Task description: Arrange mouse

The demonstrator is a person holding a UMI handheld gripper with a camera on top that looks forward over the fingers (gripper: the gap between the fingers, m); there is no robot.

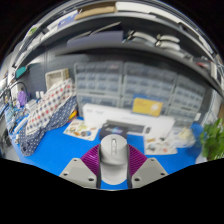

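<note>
We see the hand-held gripper (113, 168) clamped on a grey mouse (113, 150) — above the blue counter (70, 148), no readable labels.

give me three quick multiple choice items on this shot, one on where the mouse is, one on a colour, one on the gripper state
1. Where is the mouse?
A. between the gripper's fingers
B. on the white box beyond them
C. beside the green plant

2. What colour is the table surface?
A. red
B. blue
C. white

3. How does the gripper stand?
A. wide open, nothing between its fingers
B. closed on the mouse
C. out of view

Key: 1 A, the grey mouse sits between the purple pads. 2 B, blue shows on both sides of the fingers. 3 B, both pads appear to press on the mouse's sides.
</note>
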